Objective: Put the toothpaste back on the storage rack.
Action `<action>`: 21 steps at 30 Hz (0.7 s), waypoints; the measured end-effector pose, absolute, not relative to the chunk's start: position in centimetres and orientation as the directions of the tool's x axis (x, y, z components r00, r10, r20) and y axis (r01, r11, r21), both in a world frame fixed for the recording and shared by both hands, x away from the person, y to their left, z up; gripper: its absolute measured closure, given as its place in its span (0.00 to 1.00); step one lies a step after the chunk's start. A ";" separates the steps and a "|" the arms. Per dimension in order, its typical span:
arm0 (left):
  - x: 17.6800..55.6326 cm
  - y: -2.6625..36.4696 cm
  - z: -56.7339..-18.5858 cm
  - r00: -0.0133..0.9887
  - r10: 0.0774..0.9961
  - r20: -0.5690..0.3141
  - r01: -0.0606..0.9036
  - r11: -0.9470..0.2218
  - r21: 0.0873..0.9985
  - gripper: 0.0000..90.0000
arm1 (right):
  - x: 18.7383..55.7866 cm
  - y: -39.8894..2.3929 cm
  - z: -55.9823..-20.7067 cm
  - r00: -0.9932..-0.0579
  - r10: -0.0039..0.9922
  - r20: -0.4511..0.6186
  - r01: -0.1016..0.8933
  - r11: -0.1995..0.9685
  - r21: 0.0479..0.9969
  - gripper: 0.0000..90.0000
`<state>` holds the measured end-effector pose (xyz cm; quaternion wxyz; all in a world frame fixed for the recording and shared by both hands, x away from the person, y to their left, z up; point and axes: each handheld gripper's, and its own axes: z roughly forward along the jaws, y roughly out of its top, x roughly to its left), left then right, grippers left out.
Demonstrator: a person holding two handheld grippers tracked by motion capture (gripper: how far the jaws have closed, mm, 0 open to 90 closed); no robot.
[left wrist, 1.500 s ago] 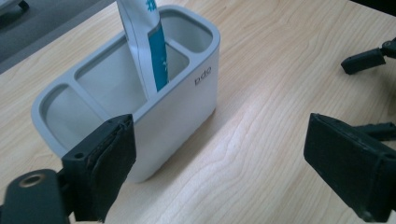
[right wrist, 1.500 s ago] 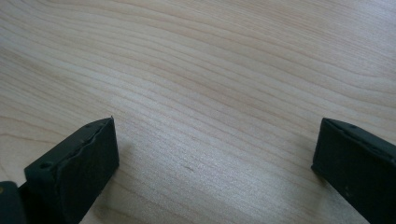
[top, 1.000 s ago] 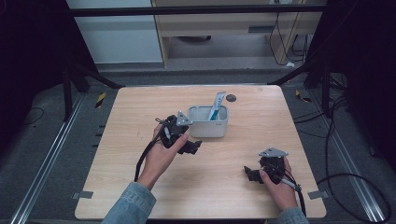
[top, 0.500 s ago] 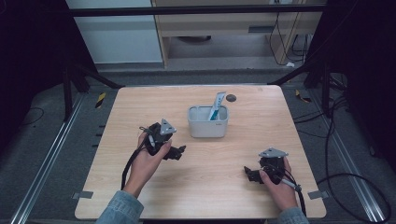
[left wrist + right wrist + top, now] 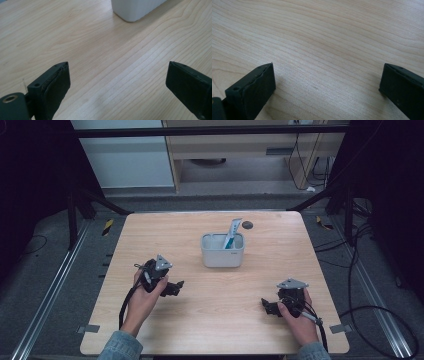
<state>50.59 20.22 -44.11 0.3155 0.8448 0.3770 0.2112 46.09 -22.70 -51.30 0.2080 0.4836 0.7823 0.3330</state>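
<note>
A white rectangular container (image 5: 223, 251) stands near the middle of the wooden table (image 5: 150, 235), with a blue and white tube (image 5: 231, 234) leaning upright inside it. My left gripper (image 5: 176, 287) rests low over the table left of and nearer than the container, open with nothing between its jaws. In the left gripper view the container's lower corner (image 5: 136, 10) shows ahead, beyond the wide gap of the left gripper (image 5: 117, 87). My right gripper (image 5: 266, 306) sits at the front right of the table, open and empty. Bare wood lies between the jaws of the right gripper (image 5: 327, 87).
A small dark round spot (image 5: 247, 225) lies on the table behind the container. Metal rails (image 5: 55, 285) run along the floor on both sides, and cables (image 5: 370, 285) trail at the right. A cabinet (image 5: 240, 150) stands beyond the far edge.
My left gripper has drawn back from beside the container, moving left and toward the person, with nothing in it. The right gripper has stayed in place.
</note>
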 end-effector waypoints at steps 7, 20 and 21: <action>50.6 22.0 -45.4 0.604 0.791 0.101 0.535 -0.496 0.684 0.06 | 46.1 -22.7 -51.3 -0.446 0.895 -0.002 0.619 0.310 0.722 0.00; 50.4 25.2 -47.3 0.542 0.836 0.085 0.578 -0.444 0.685 0.06 | 46.1 -22.7 -51.3 -0.446 0.895 -0.003 0.618 0.311 0.722 0.00; 50.4 25.6 -47.5 0.534 0.842 0.079 0.584 -0.435 0.686 0.06 | 46.1 -22.7 -51.3 -0.447 0.895 -0.003 0.618 0.311 0.722 0.00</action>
